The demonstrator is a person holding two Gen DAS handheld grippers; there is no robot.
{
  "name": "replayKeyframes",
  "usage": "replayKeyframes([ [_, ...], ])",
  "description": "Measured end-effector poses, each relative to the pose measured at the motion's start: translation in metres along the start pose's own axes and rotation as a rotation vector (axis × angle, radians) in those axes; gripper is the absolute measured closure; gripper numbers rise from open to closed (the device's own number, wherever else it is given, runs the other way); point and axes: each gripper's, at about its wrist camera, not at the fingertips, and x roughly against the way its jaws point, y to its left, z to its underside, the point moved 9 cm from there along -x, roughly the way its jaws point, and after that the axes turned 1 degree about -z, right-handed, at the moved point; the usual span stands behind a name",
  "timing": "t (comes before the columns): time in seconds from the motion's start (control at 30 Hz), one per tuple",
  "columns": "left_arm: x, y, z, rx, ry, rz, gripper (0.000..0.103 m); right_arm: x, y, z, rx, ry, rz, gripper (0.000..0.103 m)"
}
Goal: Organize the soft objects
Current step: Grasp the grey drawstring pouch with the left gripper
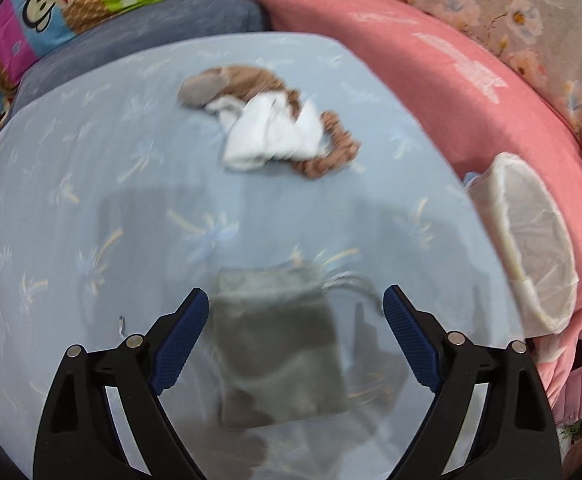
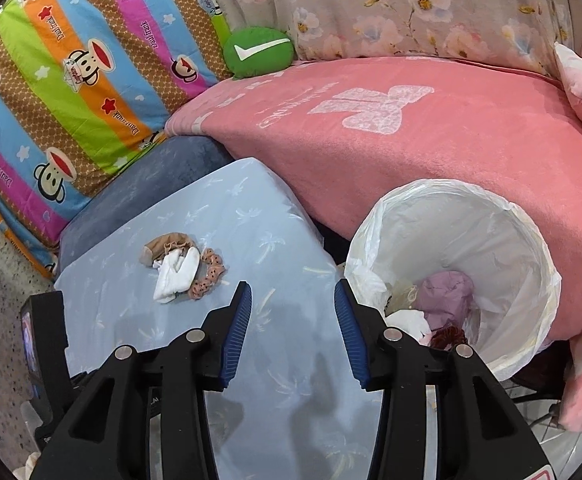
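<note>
While both grippers hang over the blue sheet (image 2: 275,216), a grey pouch (image 1: 279,352) lies loose below the left gripper (image 1: 295,308).
Left fingers stand wide apart, clear of the pouch; right gripper (image 2: 293,312) fingers are apart on nothing. Farther off sit a white sock (image 1: 271,136), tan stocking (image 1: 227,80) and brown scrunchie (image 1: 331,148), heaped together. A lined bin (image 2: 531,240) with soft items stands beside the sheet against the pink blanket (image 2: 431,140).
</note>
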Motion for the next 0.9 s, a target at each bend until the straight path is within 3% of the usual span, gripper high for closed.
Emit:
replayKeyframes([
  [0.17, -0.015, 0.010, 0.014, 0.005, 0.048, -0.016, 0.018, -0.013, 0.015, 0.013, 0.028, 0.039, -0.009, 0.060],
  [0.37, -0.015, 0.006, 0.019, -0.043, 0.029, -0.056, 0.019, -0.021, 0.029, 0.022, 0.051, 0.062, -0.018, 0.060],
  [0.57, -0.008, 0.011, 0.018, -0.049, 0.013, -0.038, 0.053, -0.023, 0.033, 0.023, 0.063, 0.069, -0.020, 0.060],
  [0.63, -0.007, 0.011, 0.016, -0.046, 0.016, -0.020, 0.074, -0.025, 0.036, 0.025, 0.062, 0.076, -0.026, 0.060],
  [0.73, -0.004, 0.013, 0.014, -0.031, 0.028, 0.025, 0.093, -0.029, 0.041, 0.026, 0.070, 0.084, -0.035, 0.060],
  [0.9, 0.011, 0.018, -0.003, -0.005, -0.022, 0.031, 0.094, -0.041, 0.058, 0.026, 0.098, 0.102, -0.055, 0.060],
])
